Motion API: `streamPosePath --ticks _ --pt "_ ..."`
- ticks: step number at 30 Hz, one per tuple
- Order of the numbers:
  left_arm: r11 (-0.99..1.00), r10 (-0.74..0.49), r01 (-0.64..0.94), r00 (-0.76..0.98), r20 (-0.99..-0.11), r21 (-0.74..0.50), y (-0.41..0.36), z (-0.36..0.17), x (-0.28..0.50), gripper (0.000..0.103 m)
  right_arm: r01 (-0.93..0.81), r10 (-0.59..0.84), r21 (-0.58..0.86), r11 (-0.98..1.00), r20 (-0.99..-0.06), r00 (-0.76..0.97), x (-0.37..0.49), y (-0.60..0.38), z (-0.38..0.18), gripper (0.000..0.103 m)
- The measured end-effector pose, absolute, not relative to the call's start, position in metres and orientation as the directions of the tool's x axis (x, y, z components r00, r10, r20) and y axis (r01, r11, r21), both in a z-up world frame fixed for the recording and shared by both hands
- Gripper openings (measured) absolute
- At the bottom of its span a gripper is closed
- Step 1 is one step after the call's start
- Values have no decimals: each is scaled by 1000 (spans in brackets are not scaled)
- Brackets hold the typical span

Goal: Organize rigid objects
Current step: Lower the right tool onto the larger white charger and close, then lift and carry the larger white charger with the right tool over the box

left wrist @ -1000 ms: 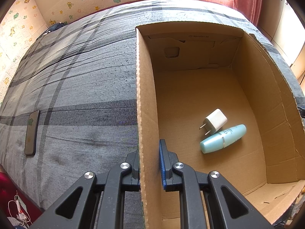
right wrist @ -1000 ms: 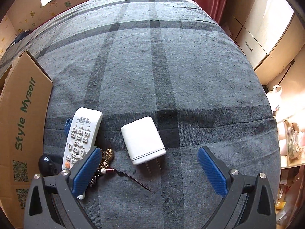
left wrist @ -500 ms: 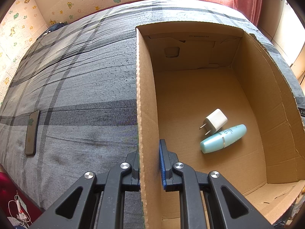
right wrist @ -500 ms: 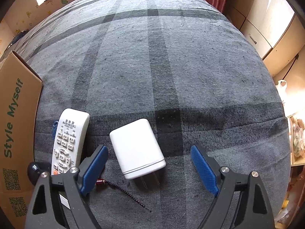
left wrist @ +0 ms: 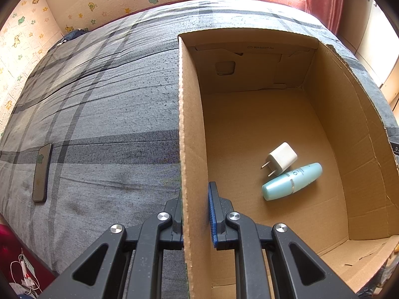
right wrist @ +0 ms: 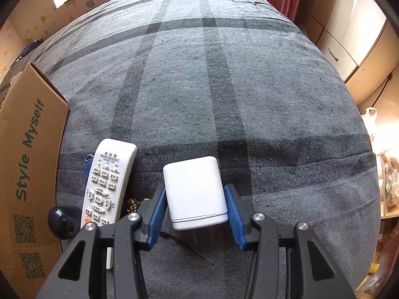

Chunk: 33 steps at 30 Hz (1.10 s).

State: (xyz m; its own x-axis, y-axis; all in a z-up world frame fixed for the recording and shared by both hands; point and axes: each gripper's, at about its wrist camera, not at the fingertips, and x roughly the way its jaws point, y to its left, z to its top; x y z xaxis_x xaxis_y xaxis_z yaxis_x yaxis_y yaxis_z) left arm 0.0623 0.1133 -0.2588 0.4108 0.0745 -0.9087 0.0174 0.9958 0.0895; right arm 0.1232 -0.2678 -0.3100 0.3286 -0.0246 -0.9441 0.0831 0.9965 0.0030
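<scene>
My left gripper point(left wrist: 195, 195) is shut on the near left wall of the open cardboard box point(left wrist: 192, 124), one finger outside and one inside. On the box floor lie a small white plug adapter point(left wrist: 283, 158) and a teal bottle point(left wrist: 291, 182), touching each other. In the right wrist view, a larger white charger point(right wrist: 194, 191) lies on the grey plaid bedspread with its prongs toward me. My right gripper point(right wrist: 194, 189) is closing around it, and both blue pads point(right wrist: 158, 209) now sit against its sides.
A white remote point(right wrist: 107, 186) lies just left of the charger, with a dark round object point(right wrist: 62, 220), a brass charm point(right wrist: 132, 203) and a beaded cord point(right wrist: 187, 246) close by. The box's printed outer side point(right wrist: 25, 164) stands at far left. A phone point(left wrist: 40, 172) lies on the bedspread.
The right gripper's jaws narrowed from wide open until the pads met the charger's sides, and it came forward over the charger. The left gripper and the box stayed as they were.
</scene>
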Motion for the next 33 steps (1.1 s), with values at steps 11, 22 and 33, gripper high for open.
streamPosePath --ticks 11,22,33 --pt "996 74 19 410 -909 89 113 -259 63 15 90 -6 25 996 -943 333 108 -256 -269 50" --pt "996 72 18 410 -909 86 114 -258 63 15 24 8 18 1000 -933 359 94 -231 -228 50" --pt "996 69 18 411 -909 84 115 -258 63 15 -57 41 20 998 -914 405 92 -196 -187 50"
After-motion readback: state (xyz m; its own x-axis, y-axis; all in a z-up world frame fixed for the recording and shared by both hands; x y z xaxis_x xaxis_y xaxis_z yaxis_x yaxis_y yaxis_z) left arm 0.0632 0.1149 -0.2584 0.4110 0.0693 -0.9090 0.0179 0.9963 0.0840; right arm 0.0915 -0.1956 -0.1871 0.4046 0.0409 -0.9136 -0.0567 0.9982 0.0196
